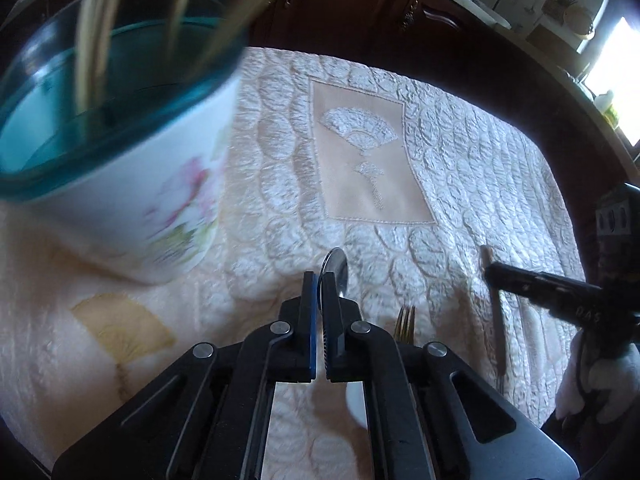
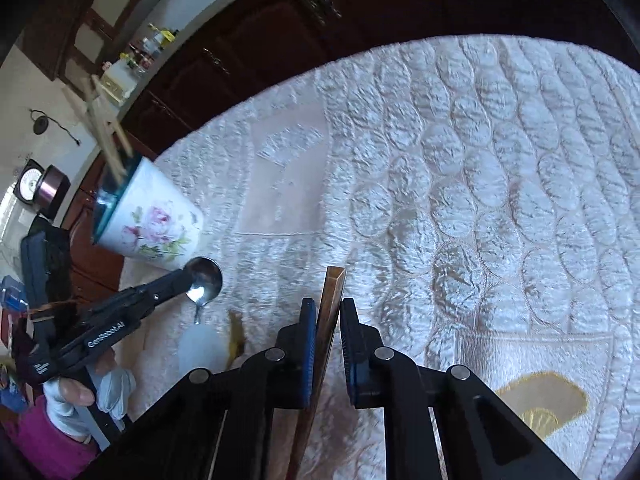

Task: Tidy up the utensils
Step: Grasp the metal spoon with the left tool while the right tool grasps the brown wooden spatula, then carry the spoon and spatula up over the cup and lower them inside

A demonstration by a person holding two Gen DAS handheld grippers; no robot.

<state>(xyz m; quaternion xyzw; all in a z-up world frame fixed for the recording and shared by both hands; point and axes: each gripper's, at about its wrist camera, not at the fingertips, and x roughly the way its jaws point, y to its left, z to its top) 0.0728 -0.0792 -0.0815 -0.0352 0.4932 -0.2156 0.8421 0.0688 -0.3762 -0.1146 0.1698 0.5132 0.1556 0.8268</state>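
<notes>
A white floral cup (image 1: pixel 132 184) with a teal rim holds several chopsticks; it stands at the left and also shows in the right wrist view (image 2: pixel 152 224). My left gripper (image 1: pixel 319 280) is shut on a metal spoon (image 1: pixel 337 270) with a white handle, just above the cloth; the spoon bowl shows in the right wrist view (image 2: pixel 205 278). A gold fork (image 1: pixel 405 322) lies beside it. My right gripper (image 2: pixel 328 308) has its jaws a little apart around a brown chopstick (image 2: pixel 329 312) lying on the cloth; the chopstick also shows in the left wrist view (image 1: pixel 496 304).
The table is covered by a quilted cream cloth (image 2: pixel 480 160) with fan embroidery. Dark wooden cabinets (image 2: pixel 260 40) stand beyond the table's far edge. A gloved hand (image 2: pixel 80 400) holds the left gripper.
</notes>
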